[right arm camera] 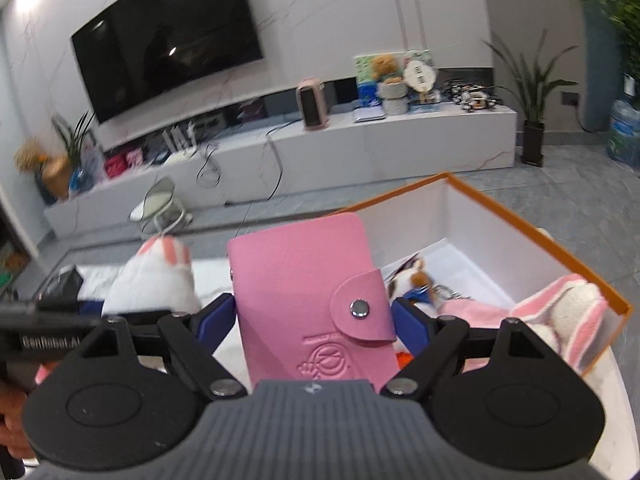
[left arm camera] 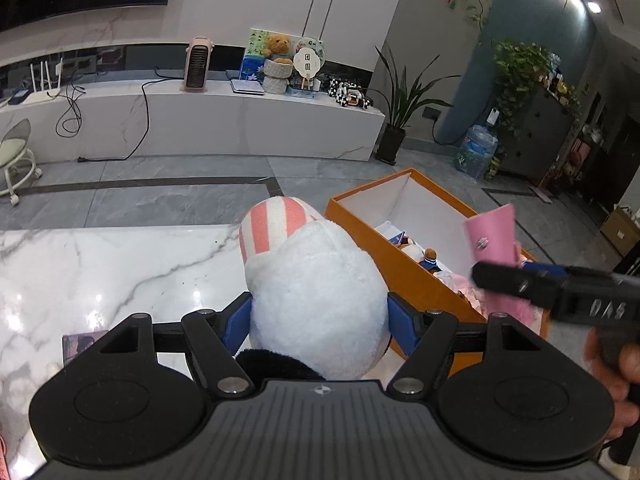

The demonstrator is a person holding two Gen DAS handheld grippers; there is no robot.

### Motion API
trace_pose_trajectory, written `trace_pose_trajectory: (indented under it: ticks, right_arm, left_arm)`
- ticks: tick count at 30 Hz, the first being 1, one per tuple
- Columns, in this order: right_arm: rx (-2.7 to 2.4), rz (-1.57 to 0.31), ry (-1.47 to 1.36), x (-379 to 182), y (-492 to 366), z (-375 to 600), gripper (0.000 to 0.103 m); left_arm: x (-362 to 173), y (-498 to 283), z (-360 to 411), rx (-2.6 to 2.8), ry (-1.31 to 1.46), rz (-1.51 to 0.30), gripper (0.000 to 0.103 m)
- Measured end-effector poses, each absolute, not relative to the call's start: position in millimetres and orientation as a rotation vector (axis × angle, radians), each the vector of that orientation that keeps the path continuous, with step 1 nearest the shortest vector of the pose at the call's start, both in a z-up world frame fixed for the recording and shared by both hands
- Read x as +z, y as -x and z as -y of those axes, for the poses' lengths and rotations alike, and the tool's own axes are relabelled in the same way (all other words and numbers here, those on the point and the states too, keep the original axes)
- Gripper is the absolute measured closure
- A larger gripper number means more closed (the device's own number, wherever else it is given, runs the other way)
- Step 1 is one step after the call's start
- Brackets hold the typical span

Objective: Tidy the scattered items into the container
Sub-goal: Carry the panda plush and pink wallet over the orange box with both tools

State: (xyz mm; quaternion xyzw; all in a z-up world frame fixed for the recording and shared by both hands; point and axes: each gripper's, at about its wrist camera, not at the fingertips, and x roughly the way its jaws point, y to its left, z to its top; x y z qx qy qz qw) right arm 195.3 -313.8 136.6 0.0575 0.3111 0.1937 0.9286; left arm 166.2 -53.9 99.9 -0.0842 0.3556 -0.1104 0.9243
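Left gripper (left arm camera: 319, 316): clamped on the plush slipper (left arm camera: 310, 292), above the marble counter (left arm camera: 100, 272).
Right gripper (right arm camera: 314, 316): gripping the pink card wallet (right arm camera: 304, 296), upright.
Orange box (right arm camera: 540, 248): at 2 o'clock, half full.
Advice: carry the wallet over the rim first, drop it low, keep the arms apart.

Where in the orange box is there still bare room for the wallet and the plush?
The far end of the orange box shows bare white floor between its far walls. The near end is crowded: a small bear toy, keyrings, and a pink-striped plush. The right gripper holds the pink wallet; the left gripper holds a white plush.
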Motion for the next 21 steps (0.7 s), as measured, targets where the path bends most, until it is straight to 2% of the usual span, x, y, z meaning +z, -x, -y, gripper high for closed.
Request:
trace_pose_trajectory:
  ticks: [21]
  right_arm:
    - [0.245,-0.657,-0.289,126,-227,396,0.017]
  left_arm:
    - [147,-216,146,-0.258,0.063,-0.71,0.022]
